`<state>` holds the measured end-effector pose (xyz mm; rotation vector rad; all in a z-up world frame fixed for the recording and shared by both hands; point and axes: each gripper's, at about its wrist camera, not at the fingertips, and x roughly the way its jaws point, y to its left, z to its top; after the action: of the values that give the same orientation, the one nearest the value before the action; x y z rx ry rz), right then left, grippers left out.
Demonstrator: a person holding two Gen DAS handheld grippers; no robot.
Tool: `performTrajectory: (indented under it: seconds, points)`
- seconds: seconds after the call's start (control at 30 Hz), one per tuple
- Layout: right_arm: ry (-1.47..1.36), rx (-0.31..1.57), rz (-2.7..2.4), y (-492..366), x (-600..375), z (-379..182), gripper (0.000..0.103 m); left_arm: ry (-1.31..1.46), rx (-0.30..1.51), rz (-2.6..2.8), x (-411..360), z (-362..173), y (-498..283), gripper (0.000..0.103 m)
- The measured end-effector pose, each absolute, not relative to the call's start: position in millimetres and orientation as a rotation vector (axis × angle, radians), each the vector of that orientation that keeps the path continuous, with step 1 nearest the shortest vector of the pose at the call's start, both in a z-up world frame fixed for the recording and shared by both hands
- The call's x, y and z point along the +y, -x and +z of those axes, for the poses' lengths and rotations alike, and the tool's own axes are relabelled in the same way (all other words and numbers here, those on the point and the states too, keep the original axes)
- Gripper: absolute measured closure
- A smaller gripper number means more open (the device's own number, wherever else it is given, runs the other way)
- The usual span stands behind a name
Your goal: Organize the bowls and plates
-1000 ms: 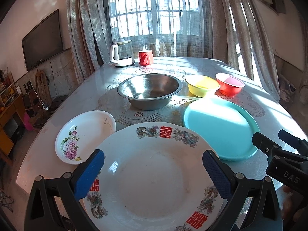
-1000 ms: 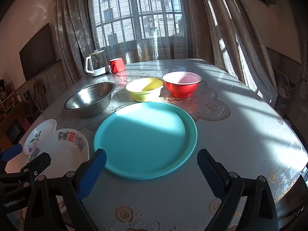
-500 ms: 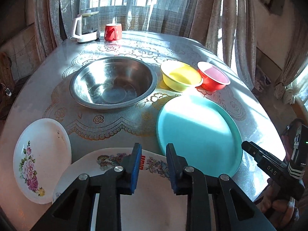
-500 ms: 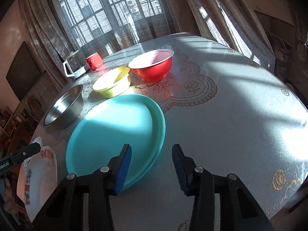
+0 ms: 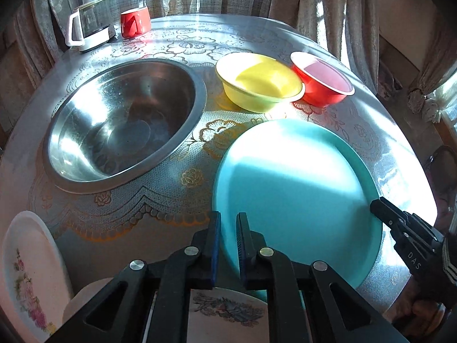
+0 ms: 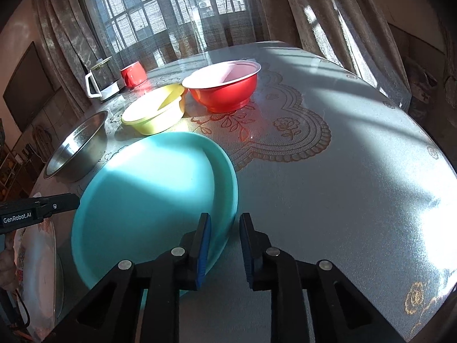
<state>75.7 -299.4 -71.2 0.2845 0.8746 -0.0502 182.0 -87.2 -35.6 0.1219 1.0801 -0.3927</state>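
Note:
A large teal plate (image 5: 297,188) lies on the table, also in the right wrist view (image 6: 154,191). My left gripper (image 5: 227,245) straddles its near left rim, jaws narrowed to a small gap. My right gripper (image 6: 224,245) straddles its near right rim, jaws partly open. Behind stand a steel bowl (image 5: 125,125), a yellow bowl (image 5: 257,83) and a red bowl (image 5: 322,80). A white plate with red characters (image 5: 225,311) lies under my left gripper. A small floral plate (image 5: 25,268) is at the left.
A glass kettle (image 5: 88,25) and a red mug (image 5: 135,23) stand at the table's far edge by the curtains. The table (image 6: 342,171) has a lace-pattern cover. A TV (image 6: 25,85) hangs on the left wall.
Both grippers have moved forward and down to the teal plate's rim and narrowed their jaws from wide open. The left one passed over the white character plate.

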Motion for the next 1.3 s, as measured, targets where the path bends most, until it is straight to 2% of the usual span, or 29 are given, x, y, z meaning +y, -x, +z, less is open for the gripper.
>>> performTrajectory:
  seconds: [0.2, 0.4, 0.83, 1.0, 1.13, 1.3]
  points:
    - [-0.287, 0.873, -0.055, -78, -306, -70, 0.092, -0.145, 1.111, -0.445, -102, -46, -188, 0.098]
    - [-0.227, 0.863, -0.126, -79, -311, -68, 0.093, -0.141, 1.088, -0.478, -115, -45, -189, 0.098]
    - [-0.297, 0.873, -0.225, -78, -338, -70, 0.093, -0.185, 1.061, -0.503, -146, -46, -178, 0.097]
    - [-0.319, 0.882, -0.2, -76, -339, -71, 0.09, -0.121, 1.065, -0.491, -135, -45, -180, 0.097]
    - [-0.314, 0.885, -0.188, -77, -333, -70, 0.074, -0.095, 1.049, -0.475, -126, -37, -171, 0.097]
    - [-0.309, 0.876, -0.208, -75, -332, -65, 0.065, -0.07, 1.03, -0.43, -108, -32, -164, 0.097]
